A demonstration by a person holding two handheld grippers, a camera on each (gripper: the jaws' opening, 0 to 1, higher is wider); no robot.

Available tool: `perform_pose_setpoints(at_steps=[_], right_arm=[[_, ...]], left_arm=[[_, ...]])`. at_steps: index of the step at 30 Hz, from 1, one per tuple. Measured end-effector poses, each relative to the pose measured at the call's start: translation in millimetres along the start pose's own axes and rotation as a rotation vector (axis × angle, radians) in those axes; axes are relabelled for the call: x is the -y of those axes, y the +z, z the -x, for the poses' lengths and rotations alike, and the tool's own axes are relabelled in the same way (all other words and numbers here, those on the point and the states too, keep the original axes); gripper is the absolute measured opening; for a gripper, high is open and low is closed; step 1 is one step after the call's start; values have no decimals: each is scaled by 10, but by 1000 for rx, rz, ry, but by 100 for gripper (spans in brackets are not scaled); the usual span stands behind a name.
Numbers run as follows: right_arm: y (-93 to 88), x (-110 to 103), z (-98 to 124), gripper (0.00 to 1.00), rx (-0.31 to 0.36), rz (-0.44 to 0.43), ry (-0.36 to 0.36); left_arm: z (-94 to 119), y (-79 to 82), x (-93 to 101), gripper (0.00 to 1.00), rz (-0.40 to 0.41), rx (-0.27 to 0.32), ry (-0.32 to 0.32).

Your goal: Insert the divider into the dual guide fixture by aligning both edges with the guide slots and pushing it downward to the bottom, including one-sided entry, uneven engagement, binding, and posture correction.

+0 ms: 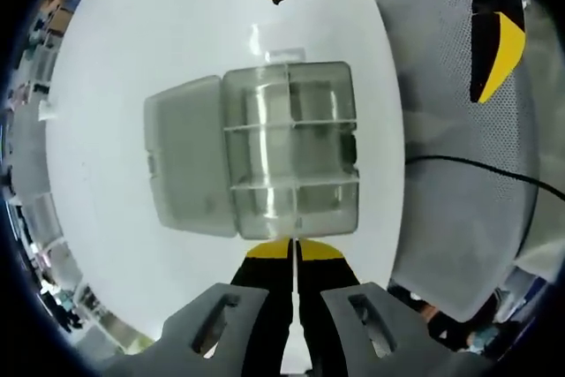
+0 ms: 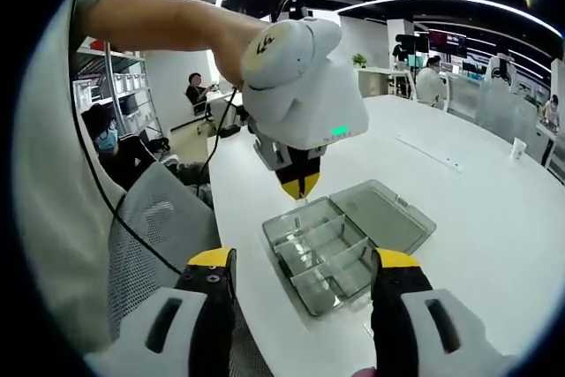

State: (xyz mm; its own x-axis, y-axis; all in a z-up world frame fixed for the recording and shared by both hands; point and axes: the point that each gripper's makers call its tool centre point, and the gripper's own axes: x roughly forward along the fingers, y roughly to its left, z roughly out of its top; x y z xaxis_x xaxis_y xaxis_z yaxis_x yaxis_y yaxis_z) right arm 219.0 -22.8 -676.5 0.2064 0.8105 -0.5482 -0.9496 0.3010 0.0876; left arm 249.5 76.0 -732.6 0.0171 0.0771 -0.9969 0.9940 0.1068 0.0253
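Clear compartment box (image 1: 290,149) lying lid-open near the white tabletop's (image 1: 177,33) edge, left gripper (image 1: 293,250) clenched just above its rim, right gripper (image 2: 300,262) released, apart.

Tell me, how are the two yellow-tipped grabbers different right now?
The left gripper has its jaws pressed together, right at the clear box's edge. The right gripper has jaws spread wide and hangs back from the box. Both have yellow tips and grey bodies.
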Motion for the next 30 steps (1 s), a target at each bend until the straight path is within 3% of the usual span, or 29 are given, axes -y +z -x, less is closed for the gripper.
perform_pose_setpoints(at_steps=[20, 30], right_arm=[[7, -1, 6, 59, 1, 1, 1], [13, 3, 13, 59, 3, 1, 0]], left_arm=[[-18, 25, 16, 0, -2, -15, 1], [-27, -53, 15, 0, -13, -43, 5]])
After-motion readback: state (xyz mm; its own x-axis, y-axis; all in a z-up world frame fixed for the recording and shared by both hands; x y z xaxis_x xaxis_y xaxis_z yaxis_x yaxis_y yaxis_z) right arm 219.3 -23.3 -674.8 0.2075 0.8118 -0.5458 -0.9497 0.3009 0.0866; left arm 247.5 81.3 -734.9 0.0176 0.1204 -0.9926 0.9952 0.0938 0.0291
